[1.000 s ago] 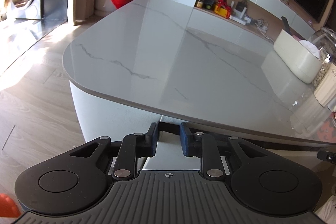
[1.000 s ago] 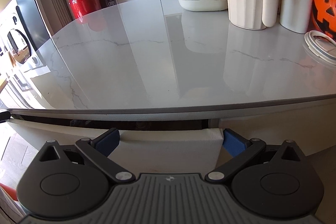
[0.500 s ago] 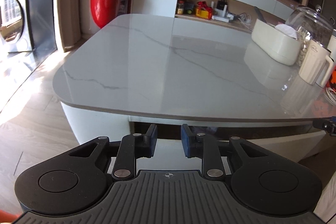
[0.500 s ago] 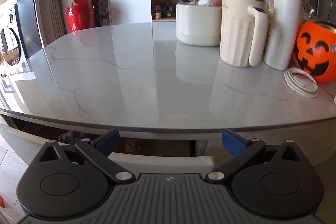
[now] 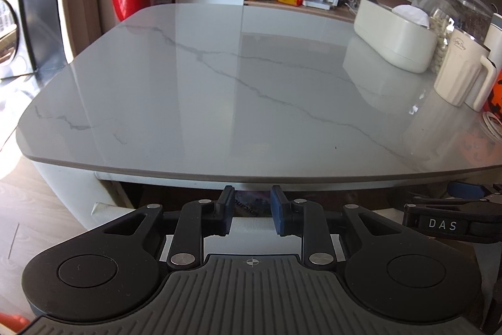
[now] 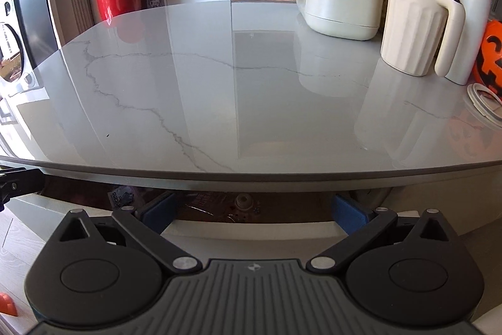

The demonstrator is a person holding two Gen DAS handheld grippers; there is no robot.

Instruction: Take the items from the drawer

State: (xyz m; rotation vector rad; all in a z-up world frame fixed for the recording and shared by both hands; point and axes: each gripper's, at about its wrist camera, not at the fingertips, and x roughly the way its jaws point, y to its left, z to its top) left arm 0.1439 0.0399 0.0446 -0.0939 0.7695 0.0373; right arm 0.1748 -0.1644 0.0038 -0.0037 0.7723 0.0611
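Marble worktop (image 6: 251,83), drawer (image 6: 251,228) open beneath its front edge, packets (image 6: 200,206) dim inside. Right hand-held gripper (image 6: 251,209) spread wide; left hand-held gripper (image 5: 251,209) narrow gap, empty. Risk: fingers clip worktop overhang reaching in.

Bright daylight pouring in from the left, glossy worktop (image 5: 219,102) full of mirror reflections, heavy fisheye bending at edges, drawer (image 6: 251,206) interior murky.

Drawer (image 6: 251,226) seen pulled partly open beneath the marble tabletop edge; pale front panel, dark brown interior. Items inside (image 6: 216,206) lie in shadow: a printed packet (image 5: 248,206) and a small round object (image 6: 244,200), otherwise indistinct
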